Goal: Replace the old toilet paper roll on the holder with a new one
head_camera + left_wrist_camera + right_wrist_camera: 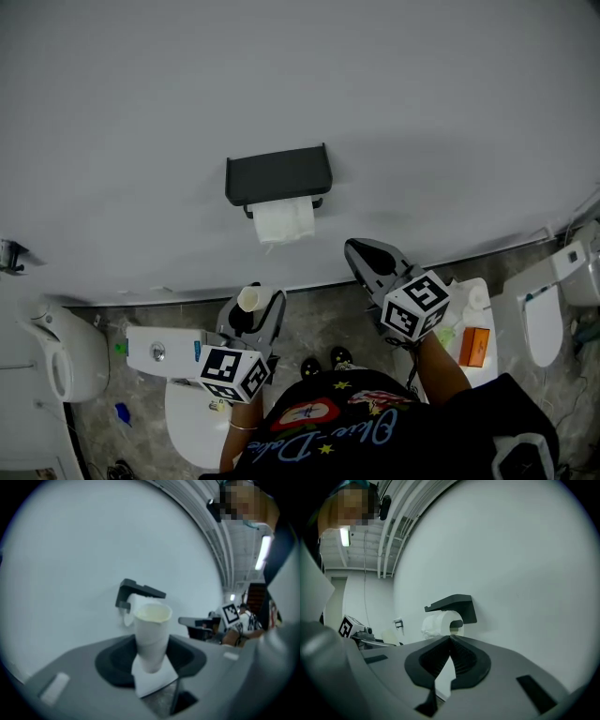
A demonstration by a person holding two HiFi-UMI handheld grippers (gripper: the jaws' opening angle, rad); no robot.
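The right gripper [450,641] is closed, its jaws meeting on nothing; it points at the grey wall [422,112], below and to the right of the black holder [277,175], apart from it; a white roll [284,221] sits on that holder with a sheet hanging down. The left gripper [258,314] clamps a pale tube [152,634] upright; in its own view the tube partly covers the roll. A toilet [187,412] stands under it; an orange box [475,345] lies near the right gripper.
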